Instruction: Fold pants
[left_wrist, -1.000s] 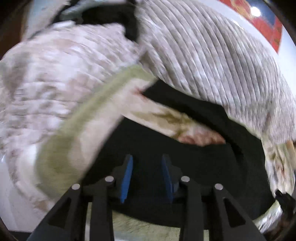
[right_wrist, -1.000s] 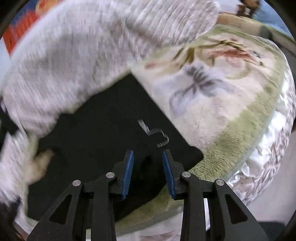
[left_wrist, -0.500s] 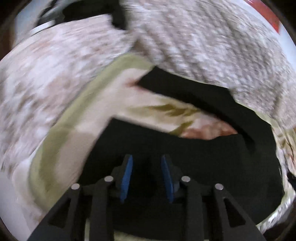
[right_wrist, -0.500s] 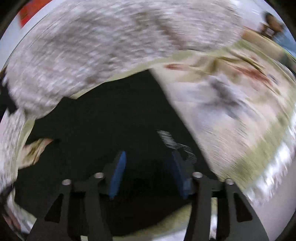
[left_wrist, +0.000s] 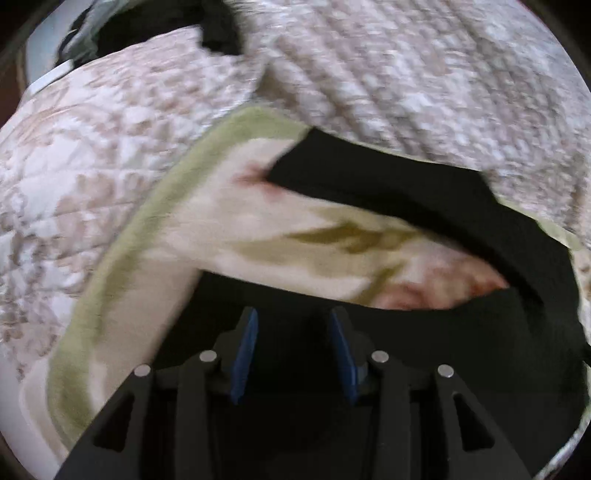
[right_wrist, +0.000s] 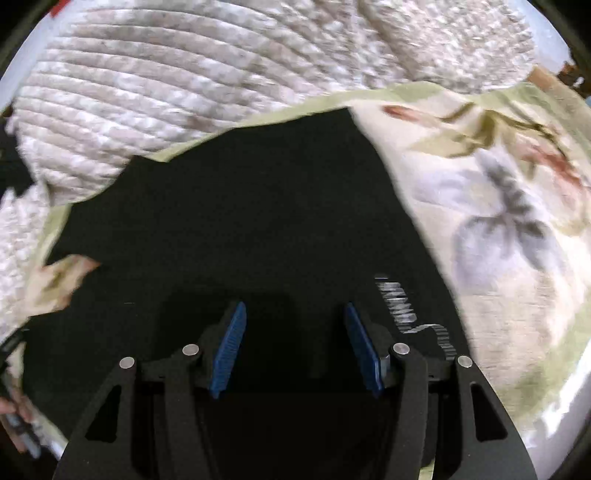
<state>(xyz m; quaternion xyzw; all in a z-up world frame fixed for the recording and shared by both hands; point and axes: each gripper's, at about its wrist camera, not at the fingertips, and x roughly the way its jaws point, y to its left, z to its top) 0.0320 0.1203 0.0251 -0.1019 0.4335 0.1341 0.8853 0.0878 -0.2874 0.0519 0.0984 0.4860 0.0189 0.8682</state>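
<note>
Black pants (left_wrist: 436, 332) lie spread on a floral blanket (left_wrist: 280, 236) on a bed. In the left wrist view the two legs part, with blanket showing between them. My left gripper (left_wrist: 291, 332) is open, its blue pads low over the nearer black leg. In the right wrist view the pants (right_wrist: 258, 221) fill the middle, with a white printed logo (right_wrist: 399, 306) near their right edge. My right gripper (right_wrist: 293, 332) is open wide just above the black cloth, left of the logo. Neither gripper holds anything.
A ribbed grey-white quilt (right_wrist: 166, 92) is bunched along the far side of the pants; it also shows in the left wrist view (left_wrist: 424, 74). A patterned bedspread (left_wrist: 81, 155) lies to the left. The blanket's green border (left_wrist: 122, 258) runs near the bed edge.
Both grippers have moved down and forward over the pants. The right gripper's jaws have spread wider. The left gripper's view has swung so more blanket shows between the legs.
</note>
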